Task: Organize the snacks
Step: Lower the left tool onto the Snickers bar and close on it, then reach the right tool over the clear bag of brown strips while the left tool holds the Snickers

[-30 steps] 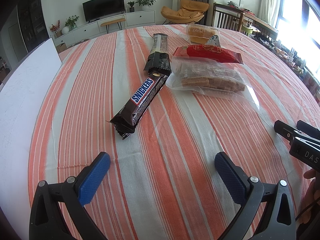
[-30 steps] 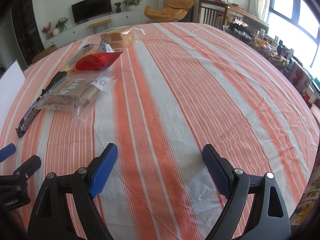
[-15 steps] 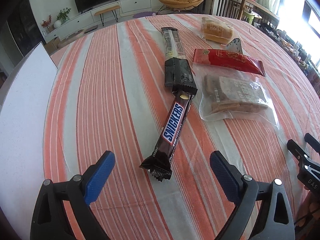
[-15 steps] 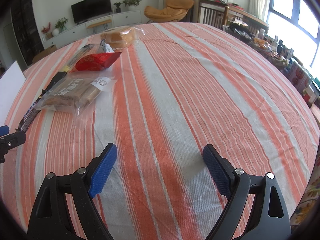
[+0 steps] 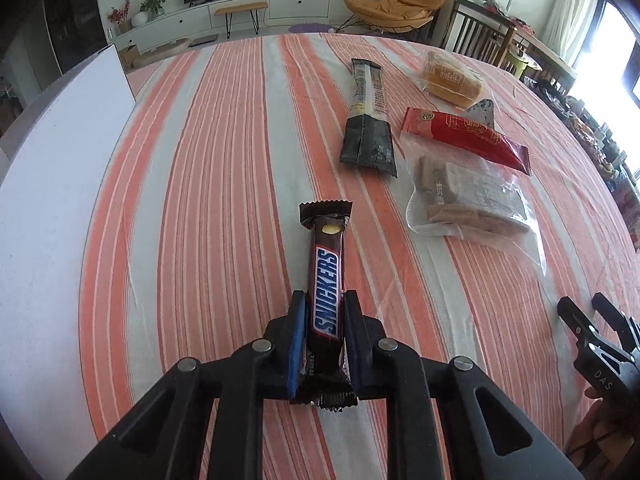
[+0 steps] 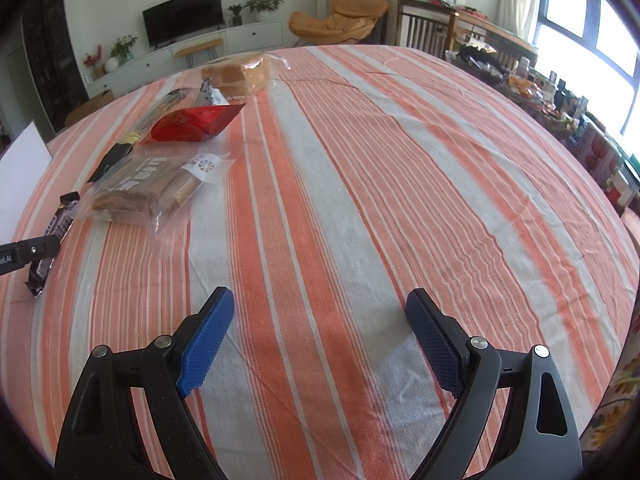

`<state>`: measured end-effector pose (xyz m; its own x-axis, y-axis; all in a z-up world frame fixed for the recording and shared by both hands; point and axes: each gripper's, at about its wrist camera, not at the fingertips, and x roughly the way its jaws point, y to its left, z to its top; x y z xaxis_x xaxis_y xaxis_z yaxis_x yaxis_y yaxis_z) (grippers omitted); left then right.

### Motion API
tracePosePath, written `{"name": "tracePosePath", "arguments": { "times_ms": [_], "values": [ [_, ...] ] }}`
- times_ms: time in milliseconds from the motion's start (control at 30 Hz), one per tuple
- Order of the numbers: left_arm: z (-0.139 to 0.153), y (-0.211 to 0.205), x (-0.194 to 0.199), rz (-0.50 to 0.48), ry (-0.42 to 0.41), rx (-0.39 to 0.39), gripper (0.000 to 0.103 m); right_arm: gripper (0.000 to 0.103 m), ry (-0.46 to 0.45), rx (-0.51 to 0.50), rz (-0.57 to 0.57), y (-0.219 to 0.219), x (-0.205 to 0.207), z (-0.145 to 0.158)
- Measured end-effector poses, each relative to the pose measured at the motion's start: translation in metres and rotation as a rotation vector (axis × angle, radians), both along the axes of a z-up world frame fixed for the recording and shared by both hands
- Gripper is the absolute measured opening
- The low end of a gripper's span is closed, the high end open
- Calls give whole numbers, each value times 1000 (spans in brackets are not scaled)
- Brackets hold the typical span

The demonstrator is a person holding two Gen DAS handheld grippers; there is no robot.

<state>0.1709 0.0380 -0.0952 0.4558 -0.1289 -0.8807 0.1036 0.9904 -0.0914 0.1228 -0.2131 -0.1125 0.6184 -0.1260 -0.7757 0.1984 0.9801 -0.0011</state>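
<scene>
The left gripper (image 5: 325, 320) fingers (image 5: 298, 340) are clamping the near half of the one Snickers (image 5: 327, 280), one blue pad on each long side, the bar pointing straight ahead over the striped counter (image 5: 208, 200). The right gripper (image 6: 316, 332) fingers (image 6: 208, 336) are standing wide apart, holding nothing, hovering low over bare cloth and pointing across the counter. Five snacks are showing in all: the Snickers, one black stick pack (image 5: 368, 120) beyond it, one red pack (image 5: 464, 140), one clear biscuit bag (image 5: 472, 200) just beside the red one, and one bread bag (image 5: 452, 80) farthest off. One white board (image 5: 60, 160) is lying along the left edge.
</scene>
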Motion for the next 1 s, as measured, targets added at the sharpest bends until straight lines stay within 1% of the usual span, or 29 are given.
{"name": "tracePosePath", "arguments": {
  "times_ms": [67,133,167,200,233,300,333,367,400,567,633,700,733,767,800,867,933,1000],
  "values": [
    [-1,6,-19,7,-18,-15,20,91,0,0,0,0,0,0],
    [-3,10,-27,5,-41,-26,36,91,0,0,-1,0,0,0],
    [-4,10,-26,-2,-53,-28,59,91,0,0,0,0,0,0],
    [-5,11,-25,10,-55,-10,81,91,0,0,0,0,0,0],
    [-5,12,-23,27,-68,3,85,91,0,0,1,0,0,0],
    [-8,14,-17,32,-90,17,85,91,-1,1,1,0,0,0],
    [-12,14,-12,33,-85,37,85,91,-1,2,1,0,0,0],
    [-13,13,-9,30,-102,74,86,91,-1,3,2,0,1,0],
    [-14,13,-9,21,-119,90,90,91,-1,4,3,1,1,0],
    [-19,22,-5,36,-141,76,101,91,-3,8,6,1,0,0],
    [-20,21,-4,36,-137,78,103,91,-6,12,14,2,-1,0],
    [-20,21,-4,36,-137,78,103,91,-14,37,28,2,-2,2],
    [-20,21,-4,36,-137,78,103,90,-23,73,41,0,-3,3],
    [-20,21,-4,36,-137,78,103,90,-36,129,64,-3,-3,7],
    [-20,21,-3,36,-137,78,103,89,-57,176,93,-4,-3,12],
    [-20,21,-4,36,-137,77,103,89,-111,204,198,3,3,28],
    [-20,21,-4,36,-137,77,103,89,-123,194,385,22,20,49],
    [-20,21,-4,36,-137,77,103,89,-74,199,583,46,47,64]
  ]
}}
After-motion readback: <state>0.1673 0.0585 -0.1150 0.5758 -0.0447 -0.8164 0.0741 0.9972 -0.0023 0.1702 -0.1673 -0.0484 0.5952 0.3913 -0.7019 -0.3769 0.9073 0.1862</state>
